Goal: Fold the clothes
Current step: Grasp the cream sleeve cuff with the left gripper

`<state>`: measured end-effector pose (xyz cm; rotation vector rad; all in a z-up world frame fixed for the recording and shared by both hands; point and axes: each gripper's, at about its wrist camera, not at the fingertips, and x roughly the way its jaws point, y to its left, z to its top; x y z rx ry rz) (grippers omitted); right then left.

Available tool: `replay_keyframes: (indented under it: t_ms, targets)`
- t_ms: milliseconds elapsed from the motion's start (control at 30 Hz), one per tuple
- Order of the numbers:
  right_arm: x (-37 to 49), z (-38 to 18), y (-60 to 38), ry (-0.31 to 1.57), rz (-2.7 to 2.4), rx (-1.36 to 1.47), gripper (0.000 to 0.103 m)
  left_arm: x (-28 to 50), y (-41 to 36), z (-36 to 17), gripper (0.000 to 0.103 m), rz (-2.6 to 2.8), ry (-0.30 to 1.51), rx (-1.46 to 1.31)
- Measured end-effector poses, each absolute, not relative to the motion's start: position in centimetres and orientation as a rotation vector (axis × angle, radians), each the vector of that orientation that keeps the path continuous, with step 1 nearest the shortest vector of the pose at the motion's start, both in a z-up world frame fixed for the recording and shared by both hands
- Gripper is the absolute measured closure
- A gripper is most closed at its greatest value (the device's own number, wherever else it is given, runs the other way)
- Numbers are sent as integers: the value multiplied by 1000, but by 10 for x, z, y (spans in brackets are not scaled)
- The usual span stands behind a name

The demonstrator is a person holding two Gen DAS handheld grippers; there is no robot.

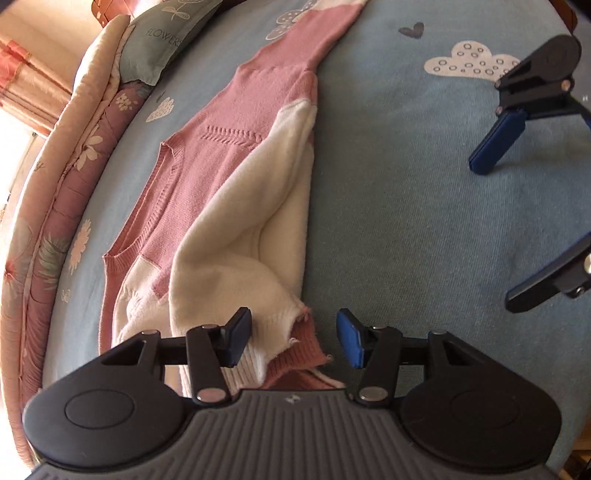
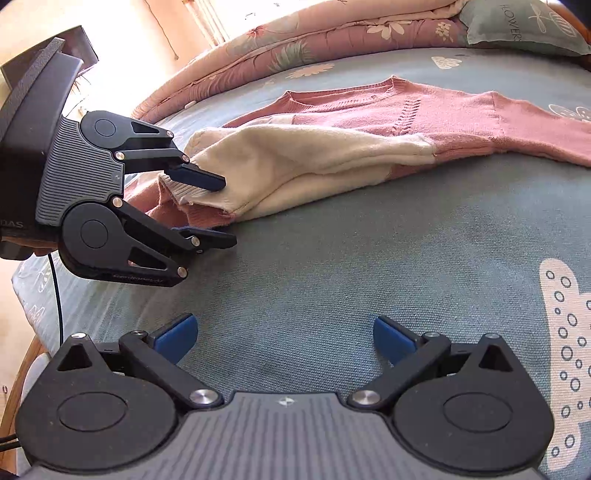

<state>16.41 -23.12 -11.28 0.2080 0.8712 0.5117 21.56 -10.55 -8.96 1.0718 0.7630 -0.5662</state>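
A pink and cream knit sweater [image 1: 229, 147] [image 2: 424, 110] lies flat on the blue bed sheet [image 1: 406, 221] [image 2: 332, 277]. Its cream sleeve [image 1: 258, 221] [image 2: 295, 162] is folded over the body. The ribbed cuff [image 1: 273, 332] [image 2: 184, 188] points toward my left gripper [image 1: 293, 338] [image 2: 218, 208], which is open and straddles the cuff and the pink hem beside it. One finger lies on the cuff and the other is by the sheet. My right gripper [image 2: 284, 338] [image 1: 511, 221] is open over bare sheet to the right of the sweater and holds nothing.
A folded pink floral quilt [image 1: 48, 229] [image 2: 295, 40] runs along the far side of the bed. A grey-green pillow [image 1: 162, 40] [image 2: 524, 29] lies beside the quilt. Bare sheet with a cloud print [image 1: 469, 61] [image 2: 565, 350] spreads right of the sweater. A bright window with curtains [image 1: 26, 77] is beyond the bed.
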Motion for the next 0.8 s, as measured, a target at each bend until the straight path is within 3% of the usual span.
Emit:
replay_keyframes:
  t_ms: [500,767,800]
  targets:
    - [200,-97,-218,811,606,285,0,246,-61,-44,56,-501,700,824]
    - [220,-93,-200,789,594,177,0,227,-71,-78,56,-655,611,1121]
    - [219,-94,-200,790,594,174,0,225,-74,-79,66,-666,591,1136]
